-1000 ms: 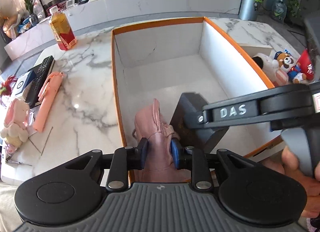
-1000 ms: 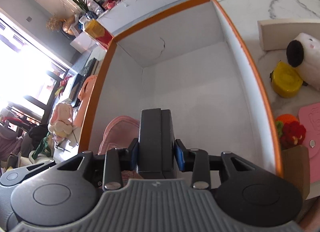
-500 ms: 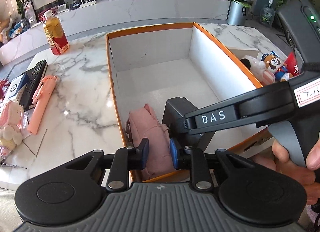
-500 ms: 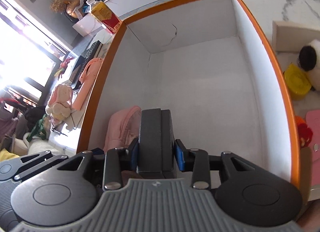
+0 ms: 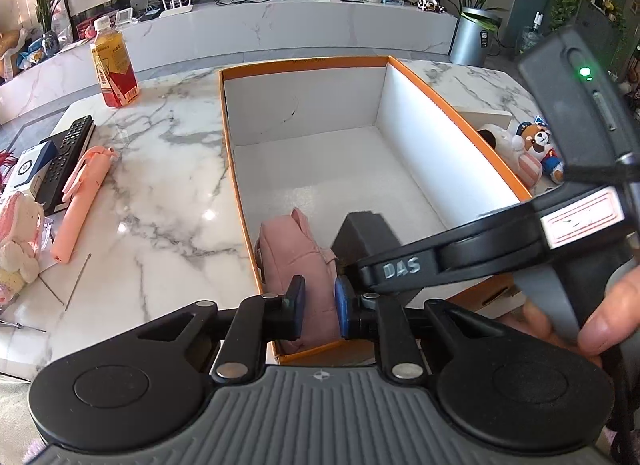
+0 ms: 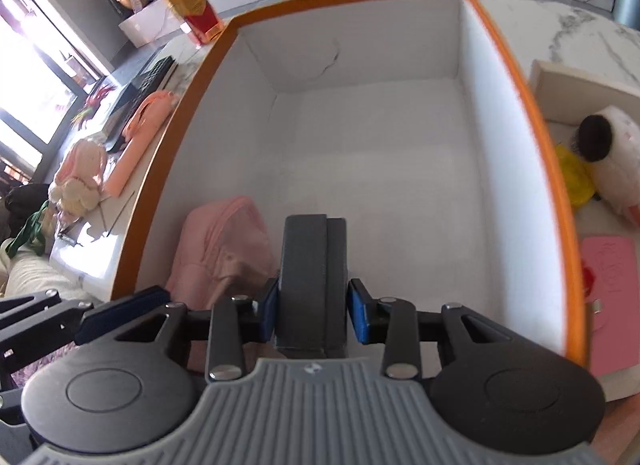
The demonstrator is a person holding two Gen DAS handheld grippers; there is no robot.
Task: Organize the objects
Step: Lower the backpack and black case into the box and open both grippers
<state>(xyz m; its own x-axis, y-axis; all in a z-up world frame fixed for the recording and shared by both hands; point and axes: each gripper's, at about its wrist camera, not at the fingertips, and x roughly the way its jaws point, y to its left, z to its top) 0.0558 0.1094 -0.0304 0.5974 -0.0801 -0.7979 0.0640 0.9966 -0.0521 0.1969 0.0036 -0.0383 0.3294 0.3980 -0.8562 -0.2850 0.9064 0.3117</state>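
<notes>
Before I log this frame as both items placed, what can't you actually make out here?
- Left wrist view: base of the pink bag hidden by the left tongs, so release unclear.
- Left wrist view: the dark gray case is half covered by the right tongs' arm.
- Right wrist view: case bottom hidden behind the right tongs; contact with the orange box floor unknown.
- Bottle label: too small.

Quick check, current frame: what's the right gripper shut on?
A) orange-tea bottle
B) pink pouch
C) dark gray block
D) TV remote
C. In the right wrist view the right gripper has its blue pads pressed against both sides of the dark gray block, held over the near end of the orange-rimmed box; the pink pouch sits beside it, at the left gripper.
</notes>
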